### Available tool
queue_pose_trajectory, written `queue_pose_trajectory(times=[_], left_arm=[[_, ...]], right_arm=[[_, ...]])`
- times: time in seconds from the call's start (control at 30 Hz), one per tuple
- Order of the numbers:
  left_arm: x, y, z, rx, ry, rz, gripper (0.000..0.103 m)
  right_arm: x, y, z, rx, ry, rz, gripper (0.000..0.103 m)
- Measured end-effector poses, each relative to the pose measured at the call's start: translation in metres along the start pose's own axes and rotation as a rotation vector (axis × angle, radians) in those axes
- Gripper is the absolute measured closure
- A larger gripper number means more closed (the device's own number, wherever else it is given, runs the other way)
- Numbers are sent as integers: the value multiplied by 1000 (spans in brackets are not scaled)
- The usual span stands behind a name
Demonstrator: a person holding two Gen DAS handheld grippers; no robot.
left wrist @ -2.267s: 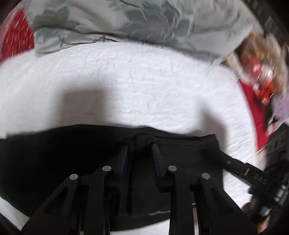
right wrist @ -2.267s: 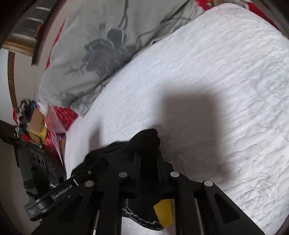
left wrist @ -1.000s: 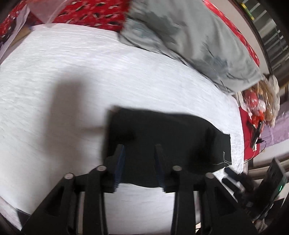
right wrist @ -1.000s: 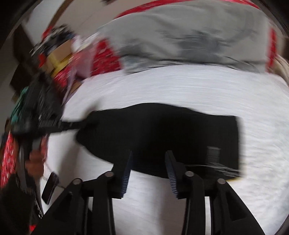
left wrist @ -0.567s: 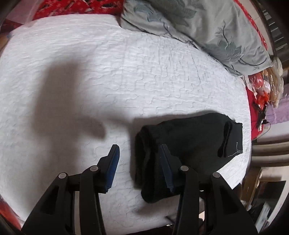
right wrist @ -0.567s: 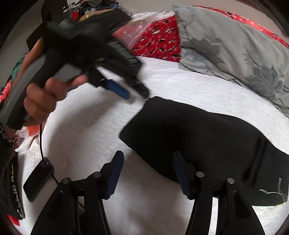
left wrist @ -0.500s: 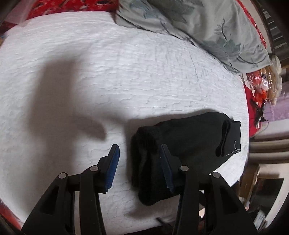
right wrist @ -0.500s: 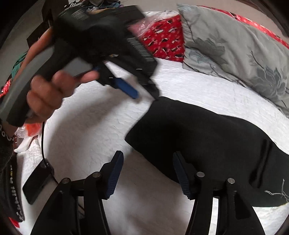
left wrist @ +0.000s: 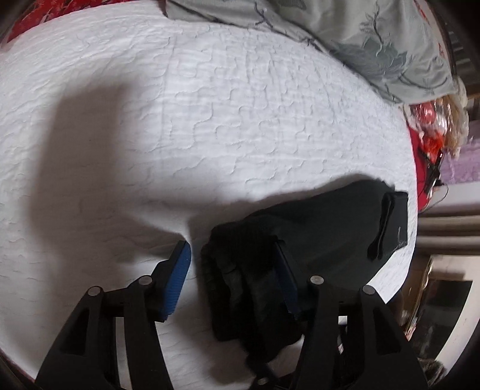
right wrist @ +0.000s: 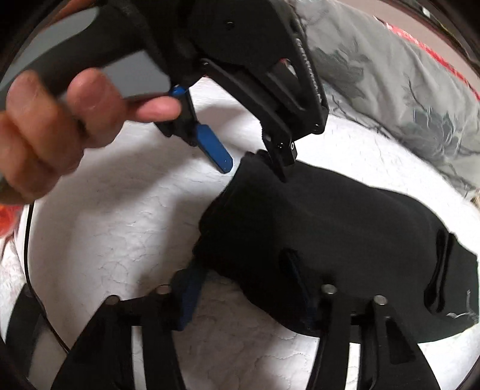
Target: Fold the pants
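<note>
The black pants [left wrist: 324, 237] lie folded into a compact bundle on the white quilted bed [left wrist: 180, 120]. My left gripper [left wrist: 231, 252] is open, its jaws astride the bundle's thick folded end, one blue pad on the quilt side, the other over the cloth. In the right wrist view the pants [right wrist: 345, 237] fill the middle right, and the left gripper [right wrist: 255, 162] shows from outside, held by a hand, its tips at the bundle's far end. My right gripper [right wrist: 243, 276] is open, astride the bundle's near edge.
A grey floral pillow [left wrist: 360, 39] lies at the bed's far side, also in the right wrist view [right wrist: 390, 78]. Red patterned bedding [left wrist: 36, 15] shows at the far left corner. Clutter and a cable [left wrist: 432, 141] lie past the bed's right edge.
Both grippers let go of the pants after the fold, then came back down. In the last half second both moved closer, their open jaws now straddling opposite ends of the bundle.
</note>
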State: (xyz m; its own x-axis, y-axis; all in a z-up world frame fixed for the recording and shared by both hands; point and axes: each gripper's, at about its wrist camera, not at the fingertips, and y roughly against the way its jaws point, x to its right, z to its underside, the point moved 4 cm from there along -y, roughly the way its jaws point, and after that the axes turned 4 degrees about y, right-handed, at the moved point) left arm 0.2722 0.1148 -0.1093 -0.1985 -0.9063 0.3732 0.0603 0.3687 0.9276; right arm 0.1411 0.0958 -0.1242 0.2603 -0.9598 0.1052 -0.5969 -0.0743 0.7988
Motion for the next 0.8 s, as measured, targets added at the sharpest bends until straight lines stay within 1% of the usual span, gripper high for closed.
queue_pose_trajectory(times=[0.03, 0.07, 0.1, 0.13, 0.2, 0.37, 0.53, 0.67, 0.8], left_arm=[[2, 0, 0, 8, 8, 2, 62], [2, -1, 0, 14, 20, -11, 64], [3, -1, 0, 19, 36, -15, 68], [4, 0, 0, 27, 46, -22, 69], [9, 6, 3, 50, 58, -30, 72], [23, 34, 13, 114, 87, -11, 72], [44, 56, 21, 152, 109, -6, 72], [75, 66, 27, 180, 98, 5, 72], [120, 65, 29, 190, 67, 19, 72]], right_arm=[[3, 2, 0, 12, -5, 5, 70], [7, 3, 1, 13, -5, 12, 78], [10, 4, 1, 11, -10, 0, 84], [13, 5, 2, 12, -18, -12, 88], [23, 9, 3, 17, -42, -47, 93], [37, 31, 0, 58, -90, -90, 95], [51, 59, -4, 116, -106, -113, 95], [68, 88, 1, 156, -142, -121, 95], [107, 108, 10, 183, -202, -120, 95]])
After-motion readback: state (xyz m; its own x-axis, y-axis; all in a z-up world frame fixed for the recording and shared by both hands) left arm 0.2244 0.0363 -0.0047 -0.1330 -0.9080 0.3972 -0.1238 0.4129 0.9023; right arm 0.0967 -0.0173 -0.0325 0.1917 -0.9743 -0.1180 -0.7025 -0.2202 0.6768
